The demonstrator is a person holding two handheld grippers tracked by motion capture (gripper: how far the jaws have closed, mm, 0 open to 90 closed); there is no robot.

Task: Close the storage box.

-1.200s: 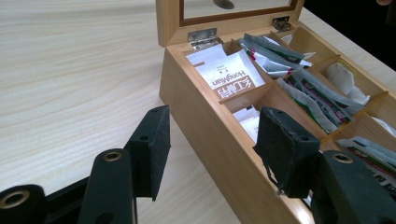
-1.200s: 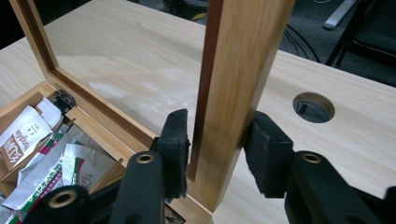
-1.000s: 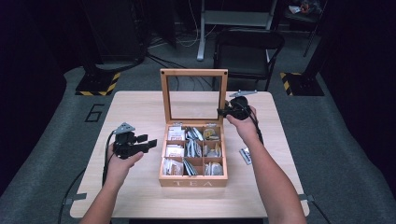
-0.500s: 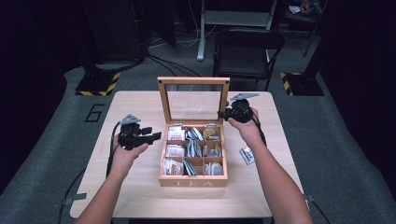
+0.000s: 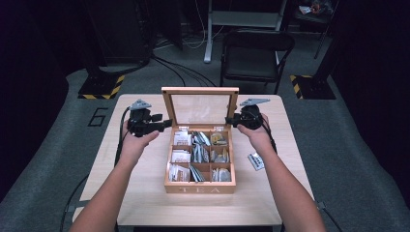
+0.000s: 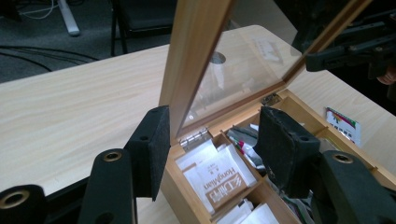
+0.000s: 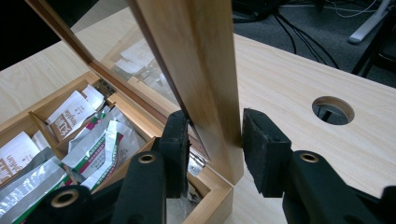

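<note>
We have the tea box point(image 5: 200, 183) mid-counter point(image 5: 145, 193), its rigid, breakable glass lid point(image 5: 200, 109) upright, best taken by its wooden side rails: right tongs point(image 7: 215, 140) straddle one rail, easing apart, while left tongs point(image 6: 212, 147) stand spread around the other.

My gripper point(image 7: 212, 140) straddles the upright lid frame point(image 7: 201, 70), jaws just opening, the right pad standing clear. Tea packets point(image 7: 88, 140) fill the box point(image 7: 210, 200) below.
</note>
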